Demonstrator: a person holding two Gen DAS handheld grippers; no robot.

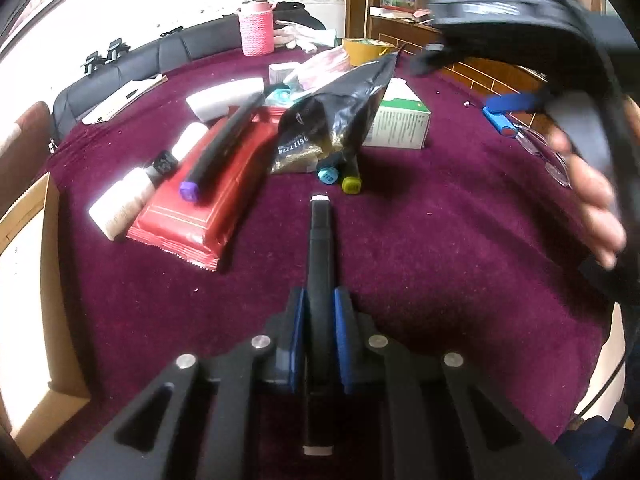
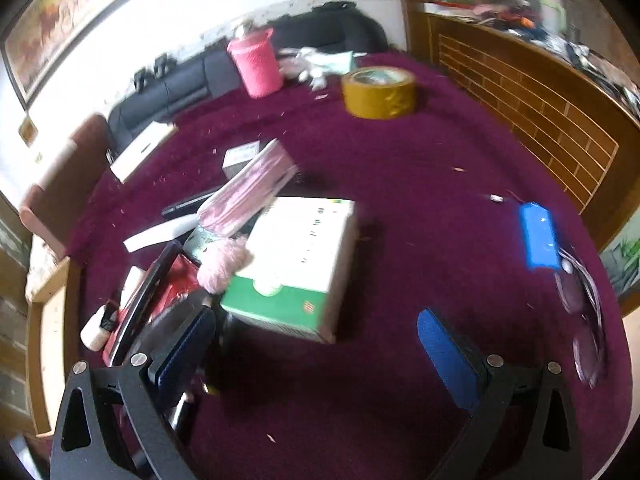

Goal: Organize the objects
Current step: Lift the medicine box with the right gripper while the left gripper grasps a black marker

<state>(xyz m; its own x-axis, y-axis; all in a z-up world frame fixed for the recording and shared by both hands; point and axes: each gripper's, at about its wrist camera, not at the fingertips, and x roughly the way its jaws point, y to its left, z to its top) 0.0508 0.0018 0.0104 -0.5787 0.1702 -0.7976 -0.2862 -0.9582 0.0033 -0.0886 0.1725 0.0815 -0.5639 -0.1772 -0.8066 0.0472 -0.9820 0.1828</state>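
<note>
My left gripper (image 1: 320,300) is shut on a black marker (image 1: 320,248) with a white end cap, held just above the maroon tablecloth (image 1: 440,260). Ahead lies a pile: a red packet (image 1: 200,200) with a purple-capped marker (image 1: 216,152) on it, a black foil bag (image 1: 336,116), teal-capped (image 1: 327,175) and yellow-capped (image 1: 351,184) markers, and a green-and-white box (image 1: 400,120). My right gripper (image 2: 316,344) is open and empty, above the cloth just in front of the green-and-white box (image 2: 296,264). It appears blurred at the upper right of the left wrist view (image 1: 540,60).
A pink knitted-cover bottle (image 2: 256,64) and a yellow tape roll (image 2: 378,92) stand at the far side. A blue battery pack (image 2: 538,236) and eyeglasses (image 2: 580,320) lie at the right edge. A wooden cabinet (image 2: 540,100) stands behind; a cardboard box (image 1: 24,280) sits at the left.
</note>
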